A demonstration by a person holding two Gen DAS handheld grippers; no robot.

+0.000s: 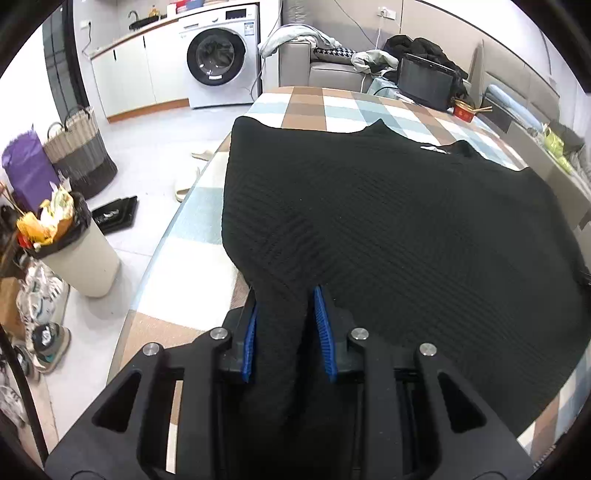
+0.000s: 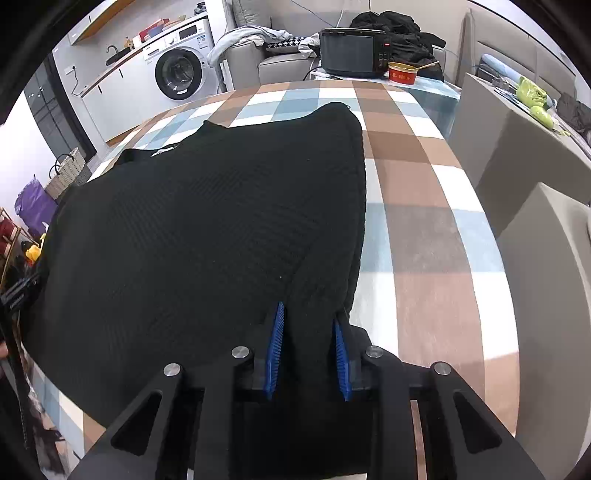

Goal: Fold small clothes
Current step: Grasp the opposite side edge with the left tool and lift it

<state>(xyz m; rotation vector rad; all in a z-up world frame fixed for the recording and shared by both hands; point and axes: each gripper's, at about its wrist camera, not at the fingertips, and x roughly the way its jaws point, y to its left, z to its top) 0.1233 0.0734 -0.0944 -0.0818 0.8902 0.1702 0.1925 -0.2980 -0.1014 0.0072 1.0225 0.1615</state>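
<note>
— Lived-in home, open-plan: front-loading washing machine (image 1: 218, 55) built in beside white cabinets (image 1: 136, 74) with a sink (image 1: 138, 22)

— Grey sofa (image 1: 325, 70) heaped with clothes, too. Checked cloth over the counter (image 1: 306, 107), woven laundry baskets (image 1: 79, 151) on the tiled floor, an overfull waste bin (image 1: 74, 247), slippers (image 1: 201, 155) and sneakers (image 1: 46, 336) lying about

— Small microwave (image 2: 351, 53) and a red takeaway bowl (image 2: 402, 75) at the far end

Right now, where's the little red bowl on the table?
In the right wrist view the small red bowl sits at the checked table's far edge, right of centre, beside the black microwave-like box and beyond the black knitted garment.
</note>
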